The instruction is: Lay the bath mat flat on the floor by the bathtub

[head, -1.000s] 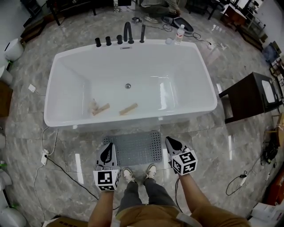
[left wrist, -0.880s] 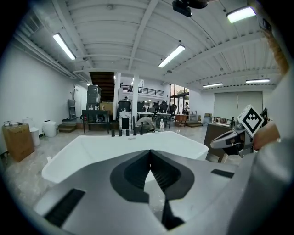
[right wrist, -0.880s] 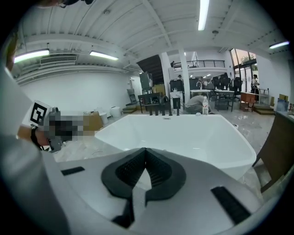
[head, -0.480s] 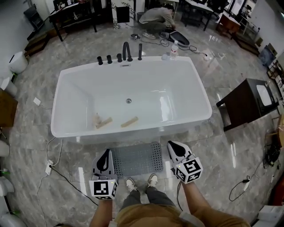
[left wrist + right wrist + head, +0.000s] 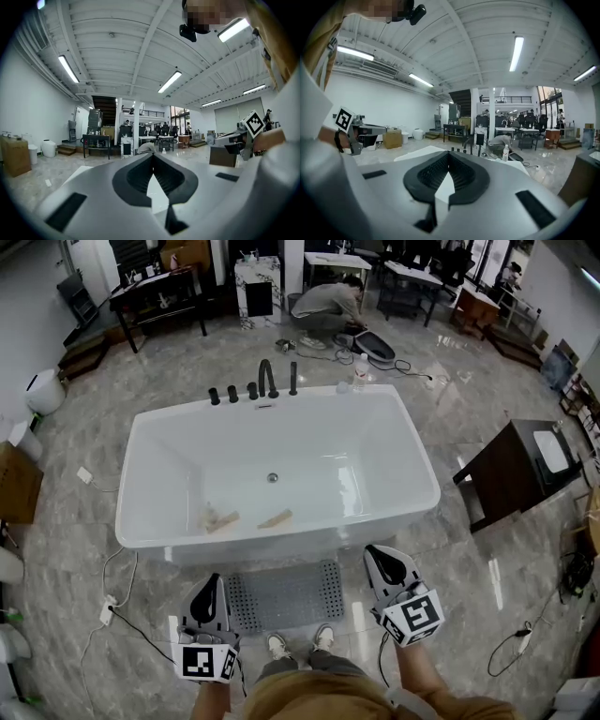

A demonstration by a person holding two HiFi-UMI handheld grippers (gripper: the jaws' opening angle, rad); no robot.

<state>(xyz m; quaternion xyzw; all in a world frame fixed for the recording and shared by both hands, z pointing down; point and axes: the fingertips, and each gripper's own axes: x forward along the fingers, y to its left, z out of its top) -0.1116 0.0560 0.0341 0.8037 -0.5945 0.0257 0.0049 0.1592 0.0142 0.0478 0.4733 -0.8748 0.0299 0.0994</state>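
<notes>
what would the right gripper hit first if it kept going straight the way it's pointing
Most likely the white bathtub: the shut right gripper aims across it, toward the black taps on its far rim. Nothing nearer shows in that line, though depth is unclear.

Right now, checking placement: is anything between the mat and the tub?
Nothing visible does. The mat lies flat on the floor just beside the tub's near side, with no object between them.
</notes>
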